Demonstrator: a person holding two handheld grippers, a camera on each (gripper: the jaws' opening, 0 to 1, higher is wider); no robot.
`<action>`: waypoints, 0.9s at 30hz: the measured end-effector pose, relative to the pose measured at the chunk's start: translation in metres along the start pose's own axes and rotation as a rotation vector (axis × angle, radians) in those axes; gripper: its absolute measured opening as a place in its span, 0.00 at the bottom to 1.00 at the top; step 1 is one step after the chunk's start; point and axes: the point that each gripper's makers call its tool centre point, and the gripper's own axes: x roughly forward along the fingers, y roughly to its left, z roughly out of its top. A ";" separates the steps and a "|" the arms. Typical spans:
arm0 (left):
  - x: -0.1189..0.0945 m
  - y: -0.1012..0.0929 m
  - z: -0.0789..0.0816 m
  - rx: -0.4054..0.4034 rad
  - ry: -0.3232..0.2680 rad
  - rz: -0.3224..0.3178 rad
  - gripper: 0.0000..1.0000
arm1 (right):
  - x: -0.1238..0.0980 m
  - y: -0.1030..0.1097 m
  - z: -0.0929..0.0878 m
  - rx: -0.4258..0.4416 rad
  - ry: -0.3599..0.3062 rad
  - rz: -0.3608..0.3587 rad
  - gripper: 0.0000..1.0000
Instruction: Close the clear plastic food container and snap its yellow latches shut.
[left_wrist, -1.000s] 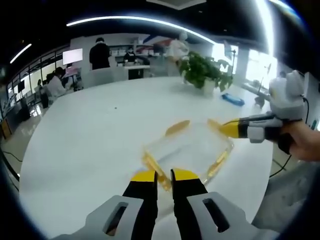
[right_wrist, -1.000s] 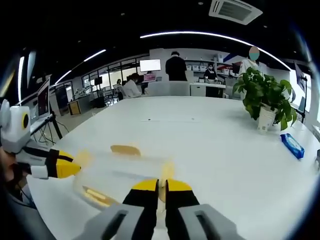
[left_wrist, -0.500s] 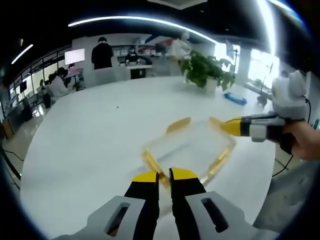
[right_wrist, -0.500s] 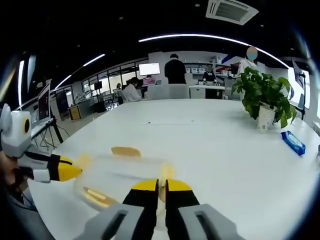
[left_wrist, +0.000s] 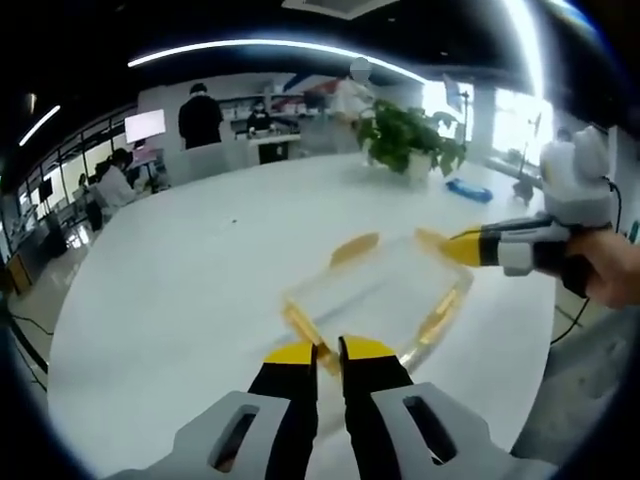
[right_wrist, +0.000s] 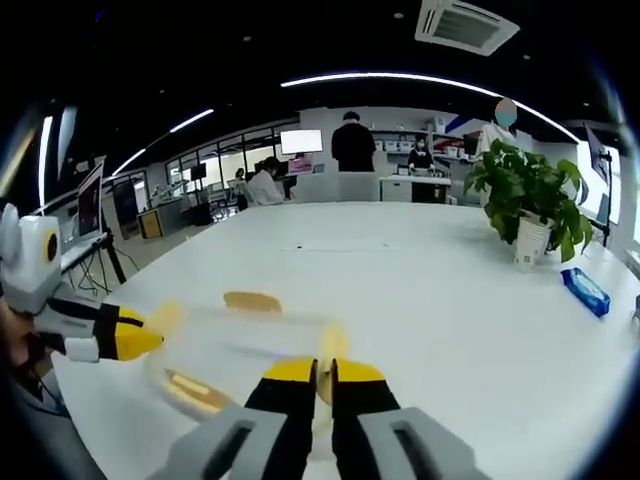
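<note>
The clear plastic container (left_wrist: 375, 290) (right_wrist: 240, 338) sits between my two grippers over the white table (left_wrist: 180, 270), its lid lying on top. My left gripper (left_wrist: 329, 352) is shut on the yellow latch at the container's near end. My right gripper (left_wrist: 452, 246), held by a hand, comes in from the right, shut on the opposite end latch (left_wrist: 430, 239). In the right gripper view that latch (right_wrist: 333, 343) rises between the jaws of the right gripper (right_wrist: 325, 370), and the left gripper (right_wrist: 135, 338) pinches the far end. The side latches (left_wrist: 355, 250) (right_wrist: 195, 390) stick outward.
A potted plant (left_wrist: 410, 140) (right_wrist: 525, 190) and a blue packet (left_wrist: 467, 195) (right_wrist: 585, 290) stand on the far part of the table (right_wrist: 400, 260). Several people and desks are behind it. The table edge runs close by the hand (left_wrist: 605, 275).
Both views have drifted only slightly. The container and both shut grippers stay as they were.
</note>
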 end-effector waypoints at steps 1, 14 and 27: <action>0.000 0.000 0.000 0.021 -0.002 -0.001 0.06 | 0.000 0.000 -0.002 0.000 0.010 0.002 0.02; -0.006 0.019 0.000 0.006 0.003 0.054 0.24 | -0.006 -0.012 -0.006 0.052 0.028 -0.022 0.07; -0.020 0.044 -0.013 -0.115 0.019 0.092 0.24 | -0.013 -0.035 -0.002 0.083 0.037 -0.060 0.19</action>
